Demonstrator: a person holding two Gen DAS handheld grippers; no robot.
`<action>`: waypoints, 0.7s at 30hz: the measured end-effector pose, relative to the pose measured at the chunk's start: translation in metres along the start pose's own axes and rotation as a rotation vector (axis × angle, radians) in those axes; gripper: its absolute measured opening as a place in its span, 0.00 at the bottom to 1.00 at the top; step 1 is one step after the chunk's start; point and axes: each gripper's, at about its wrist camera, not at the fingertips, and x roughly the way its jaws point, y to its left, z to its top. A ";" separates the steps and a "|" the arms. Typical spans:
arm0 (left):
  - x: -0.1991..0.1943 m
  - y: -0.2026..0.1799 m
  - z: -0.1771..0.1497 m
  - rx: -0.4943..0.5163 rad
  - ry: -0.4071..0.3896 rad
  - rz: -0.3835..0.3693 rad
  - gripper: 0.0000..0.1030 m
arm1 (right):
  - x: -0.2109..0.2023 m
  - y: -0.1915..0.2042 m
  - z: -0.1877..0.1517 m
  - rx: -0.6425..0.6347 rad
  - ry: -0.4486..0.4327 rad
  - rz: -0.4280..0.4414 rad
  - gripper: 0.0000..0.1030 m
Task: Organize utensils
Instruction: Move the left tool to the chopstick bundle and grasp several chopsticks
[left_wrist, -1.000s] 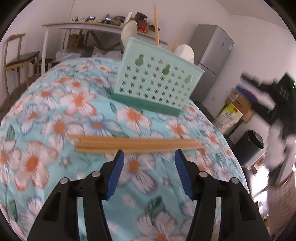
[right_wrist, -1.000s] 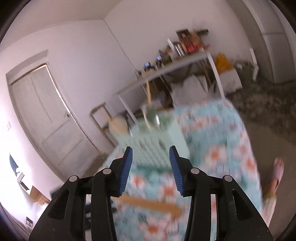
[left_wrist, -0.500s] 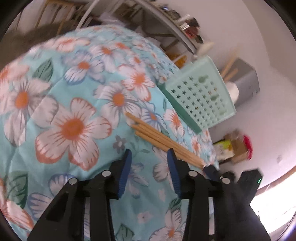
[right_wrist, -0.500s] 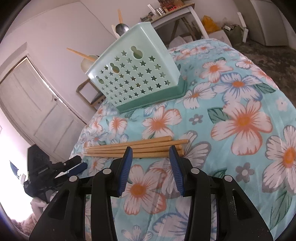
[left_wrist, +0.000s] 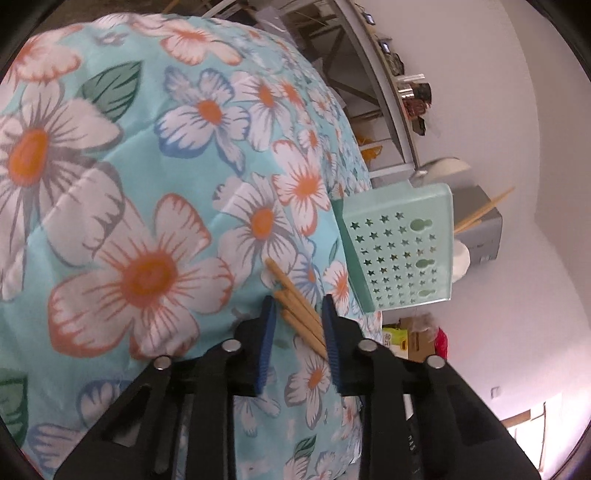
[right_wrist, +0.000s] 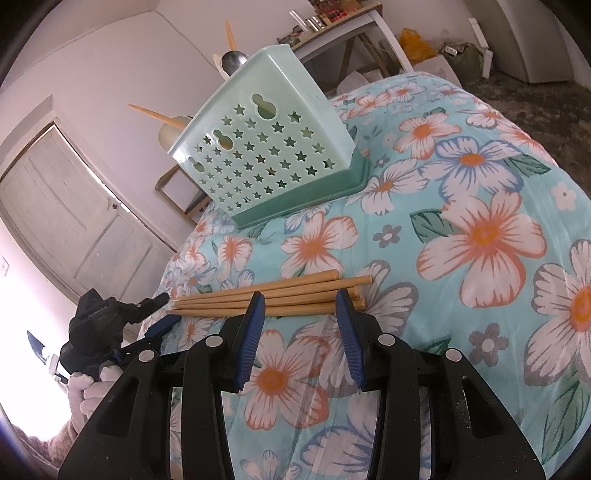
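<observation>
Both grippers have dropped to the five chopsticks (right_wrist: 273, 297): left gripper (left_wrist: 297, 317), closing, straddles their tips (contact unclear); right gripper (right_wrist: 300, 306), half-open, empty, reaches mid-bundle. One basket (right_wrist: 273, 162) beyond; open cloth (right_wrist: 480, 288) rightward.

Open right tool (right_wrist: 300, 297) just before wooden chopsticks (right_wrist: 273, 293) on floral cloth (right_wrist: 480, 236), mint basket (right_wrist: 266, 162) beyond

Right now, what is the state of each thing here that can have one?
Chopsticks: lying bundled on the floral cloth.
Basket: upright, utensils standing inside.
Left tool: jaws just closing on the chopsticks' end, pads touching.
Right tool: open, at the bundle's middle, gripping nothing.
</observation>
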 end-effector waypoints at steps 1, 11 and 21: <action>0.000 0.000 0.000 -0.001 -0.003 0.001 0.19 | 0.000 0.000 0.000 0.001 -0.001 0.002 0.38; 0.000 -0.008 -0.017 0.021 0.027 -0.035 0.18 | 0.001 0.000 -0.001 -0.001 -0.004 0.004 0.38; 0.011 0.001 -0.012 -0.093 0.051 -0.045 0.20 | 0.001 0.000 -0.001 0.001 -0.009 0.007 0.38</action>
